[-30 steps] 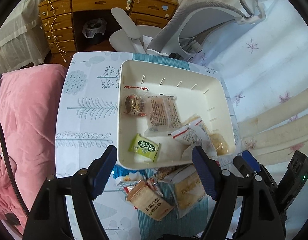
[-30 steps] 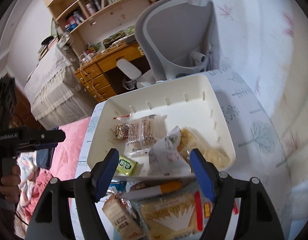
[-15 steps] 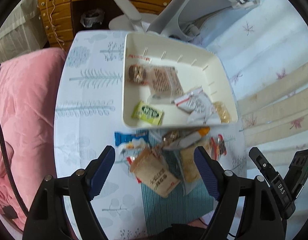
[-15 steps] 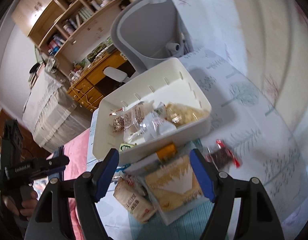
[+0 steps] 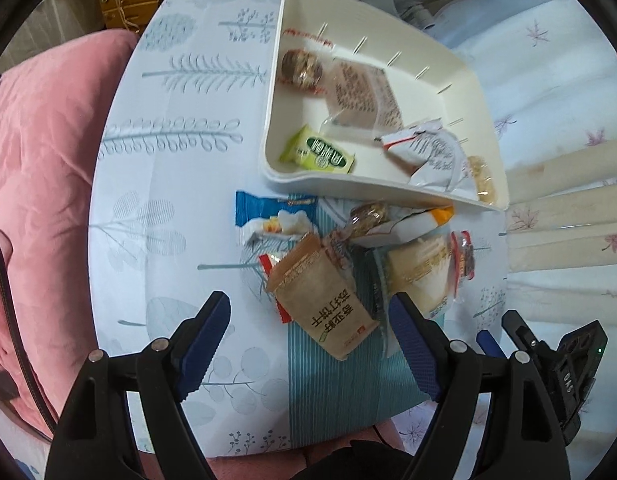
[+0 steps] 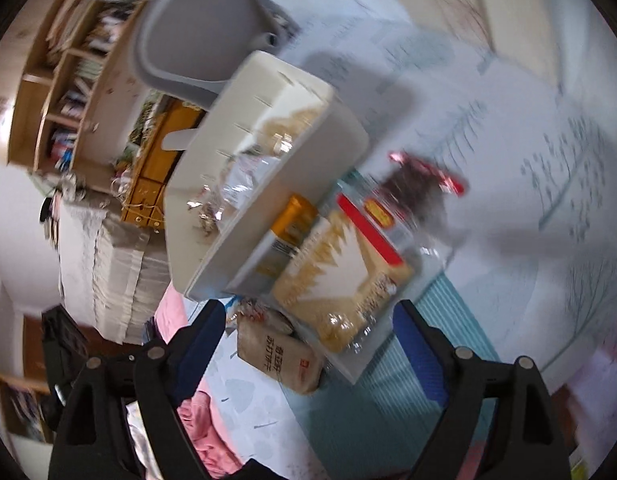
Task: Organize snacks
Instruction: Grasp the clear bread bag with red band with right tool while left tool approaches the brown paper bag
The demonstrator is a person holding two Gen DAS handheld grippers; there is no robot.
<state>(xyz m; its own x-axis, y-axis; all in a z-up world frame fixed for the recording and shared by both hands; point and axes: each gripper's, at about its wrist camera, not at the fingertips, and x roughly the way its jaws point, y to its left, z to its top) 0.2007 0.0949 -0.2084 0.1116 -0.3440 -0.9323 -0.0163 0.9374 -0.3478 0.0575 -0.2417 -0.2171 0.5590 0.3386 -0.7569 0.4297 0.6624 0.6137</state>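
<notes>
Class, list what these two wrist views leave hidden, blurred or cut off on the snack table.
- Right wrist view: motion blur smears the red-edged packet; its print is unreadable.
- Right wrist view: the white bin is seen side-on, so its near wall hides most contents.
- Left wrist view: the brown cracker packet covers the wrappers beneath it.
- Left wrist view: the right gripper is cut off at the edge.
</notes>
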